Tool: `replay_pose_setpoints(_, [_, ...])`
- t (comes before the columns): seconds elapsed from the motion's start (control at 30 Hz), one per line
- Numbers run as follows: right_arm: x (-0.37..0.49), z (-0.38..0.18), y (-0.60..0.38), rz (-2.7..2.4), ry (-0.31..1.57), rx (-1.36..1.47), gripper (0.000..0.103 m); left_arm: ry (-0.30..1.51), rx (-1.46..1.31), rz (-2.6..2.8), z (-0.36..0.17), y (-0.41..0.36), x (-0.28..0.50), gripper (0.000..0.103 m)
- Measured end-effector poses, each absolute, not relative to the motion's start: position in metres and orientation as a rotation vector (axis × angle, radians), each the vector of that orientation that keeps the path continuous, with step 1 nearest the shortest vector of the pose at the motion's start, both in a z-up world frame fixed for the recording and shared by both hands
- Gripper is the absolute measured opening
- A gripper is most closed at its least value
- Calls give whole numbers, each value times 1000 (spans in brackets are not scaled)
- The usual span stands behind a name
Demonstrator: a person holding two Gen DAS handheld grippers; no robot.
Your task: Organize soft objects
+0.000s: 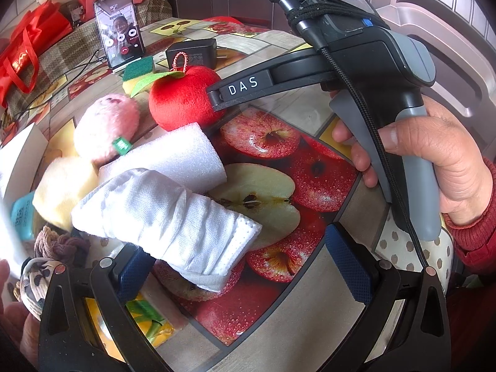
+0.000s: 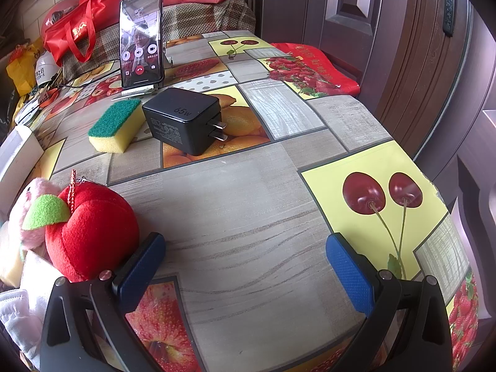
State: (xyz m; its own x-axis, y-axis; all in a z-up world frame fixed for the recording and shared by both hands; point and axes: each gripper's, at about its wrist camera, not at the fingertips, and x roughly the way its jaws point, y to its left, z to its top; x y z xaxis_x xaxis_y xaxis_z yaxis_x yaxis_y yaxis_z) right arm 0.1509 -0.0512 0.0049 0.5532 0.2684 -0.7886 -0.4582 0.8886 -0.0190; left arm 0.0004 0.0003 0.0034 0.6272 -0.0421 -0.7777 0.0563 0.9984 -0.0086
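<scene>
Left wrist: white box [image 1: 18, 155], contents hidden.

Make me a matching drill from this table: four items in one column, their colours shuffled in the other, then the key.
Items:
1. plush apple
2. charger block
3. foam block
4. sponge

Colours:
A. black
B. yellow with a green top
C. white
D. red with a green leaf

Pairs: 1-D, 2-A, 3-C, 4-B
</scene>
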Motion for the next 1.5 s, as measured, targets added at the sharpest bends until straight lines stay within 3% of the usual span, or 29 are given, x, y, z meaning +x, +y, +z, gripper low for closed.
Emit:
replay_pose_setpoints(0.63, [151, 6, -54, 448, 886, -208, 103, 894, 14, -57, 3, -2, 2, 103])
replay_pose_setpoints(1.03, [149, 16, -116, 696, 847, 220, 103, 911, -6, -44, 3, -5, -3, 102])
replay_pose_setpoints(1.13, [143, 24, -123, 771, 810, 270, 103, 808, -32, -82, 22, -7, -34, 102])
replay_pose_setpoints(1.33, [119, 43, -117, 881, 717, 146, 103, 555, -122, 44, 69, 35, -129, 103])
replay_pose_setpoints(1.5, [95, 41, -86, 990, 780, -48, 103, 655, -139, 178, 59, 67, -144, 103])
